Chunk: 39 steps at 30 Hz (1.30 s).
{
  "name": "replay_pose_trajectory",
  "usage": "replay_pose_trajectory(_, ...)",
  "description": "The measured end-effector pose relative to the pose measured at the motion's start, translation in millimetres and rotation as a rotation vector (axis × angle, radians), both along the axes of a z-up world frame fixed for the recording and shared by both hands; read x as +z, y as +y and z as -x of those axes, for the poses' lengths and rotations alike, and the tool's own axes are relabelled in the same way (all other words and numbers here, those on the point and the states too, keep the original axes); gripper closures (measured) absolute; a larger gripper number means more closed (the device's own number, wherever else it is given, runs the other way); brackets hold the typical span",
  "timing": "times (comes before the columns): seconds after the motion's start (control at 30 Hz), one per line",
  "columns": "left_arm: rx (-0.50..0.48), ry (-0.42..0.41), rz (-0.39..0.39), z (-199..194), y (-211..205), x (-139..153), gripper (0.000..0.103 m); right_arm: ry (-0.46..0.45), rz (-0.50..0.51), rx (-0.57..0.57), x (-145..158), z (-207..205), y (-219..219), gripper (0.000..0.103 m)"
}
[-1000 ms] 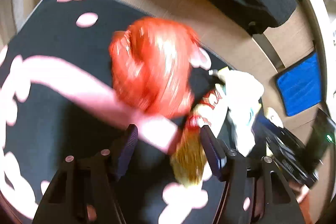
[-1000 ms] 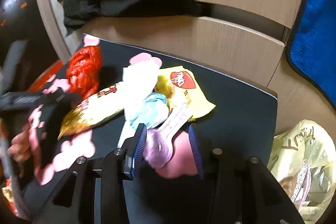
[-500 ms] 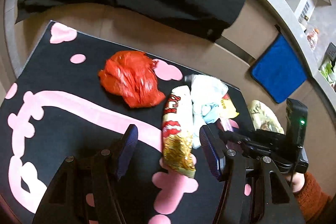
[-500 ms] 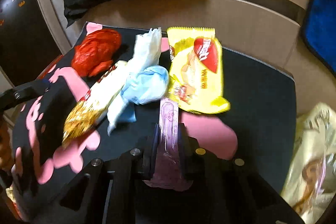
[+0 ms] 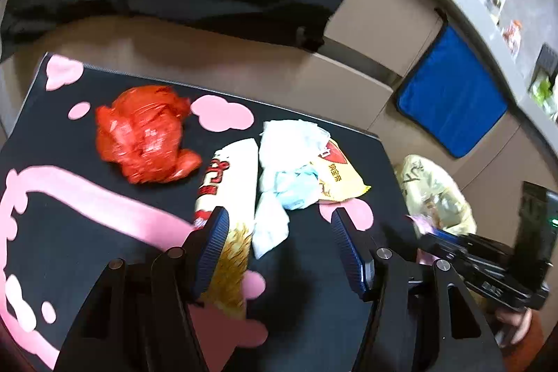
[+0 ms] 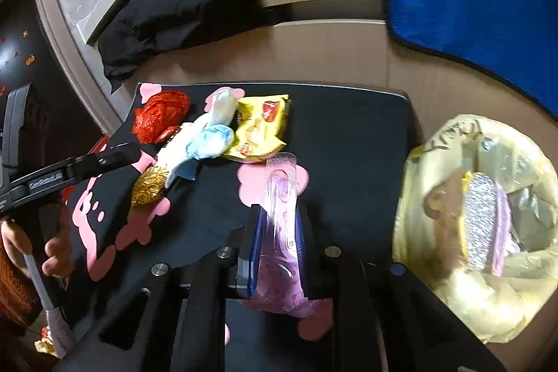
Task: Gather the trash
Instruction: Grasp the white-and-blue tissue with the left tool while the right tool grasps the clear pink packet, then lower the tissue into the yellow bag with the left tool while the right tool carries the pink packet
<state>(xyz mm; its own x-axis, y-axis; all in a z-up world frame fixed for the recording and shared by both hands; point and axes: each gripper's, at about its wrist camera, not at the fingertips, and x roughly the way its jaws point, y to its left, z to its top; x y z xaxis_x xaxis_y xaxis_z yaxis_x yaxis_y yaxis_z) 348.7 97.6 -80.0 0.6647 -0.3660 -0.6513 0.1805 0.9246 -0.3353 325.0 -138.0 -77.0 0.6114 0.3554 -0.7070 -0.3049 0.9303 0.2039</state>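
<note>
The pink wrapper that lay flat on the black mat a second ago is now pinched in the right gripper, just left of the yellow trash bag off the mat's right edge. The jaws closed on it within that second. The left gripper, jaws apart and empty, has backed off the red bag and hangs over the snack packet, with bare mat between pile and bag.
</note>
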Motion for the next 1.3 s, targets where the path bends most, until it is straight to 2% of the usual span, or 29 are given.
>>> replay_pose_trajectory(0.17, 0.032, -0.035, -0.045, -22.0, -25.4, -3.1, 0.043, 0.005, -0.040, -0.021, -2.9, 4.3, -14.0, 0.086)
replay_pose_trajectory(0.37, 0.087, -0.001, -0.119, -54.3, -46.2, -21.3, 0.043, 0.009, -0.064, -0.008, -3.7, 14.1, -12.3, 0.086)
replay_pose_trajectory(0.4, 0.087, 0.003, -0.129, -56.2, -48.0, -23.5, 0.045, 0.006, -0.062, -0.001, -3.0, 16.8, -10.7, 0.086)
replay_pose_trajectory(0.5, 0.082, 0.005, -0.167, -56.1, -53.1, -24.5, 0.059, -0.006, -0.049, 0.010, -1.2, 22.4, -5.6, 0.086)
replay_pose_trajectory(0.57, 0.078, 0.002, -0.169, -50.2, -52.2, -20.3, 0.065, -0.010, -0.045, 0.014, -0.6, 24.8, -4.2, 0.086)
replay_pose_trajectory(0.6, 0.073, -0.002, -0.165, -46.7, -51.3, -17.5, 0.075, -0.012, -0.048, 0.016, 0.1, 25.6, -4.3, 0.086)
replay_pose_trajectory(0.8, 0.078, -0.066, -0.148, -10.3, -39.4, 13.9, 0.076, -0.035, -0.052, 0.021, 10.2, 32.2, -0.4, 0.086)
replay_pose_trajectory(1.03, 0.085, -0.134, -0.087, 36.0, -18.9, 46.5, 0.077, -0.085, -0.044, 0.041, 29.5, 42.5, 10.6, 0.086)
replay_pose_trajectory(1.3, 0.078, -0.202, -0.037, 68.3, -16.3, 78.3, 0.077, -0.153, -0.013, 0.051, 57.3, 48.7, 21.0, 0.086)
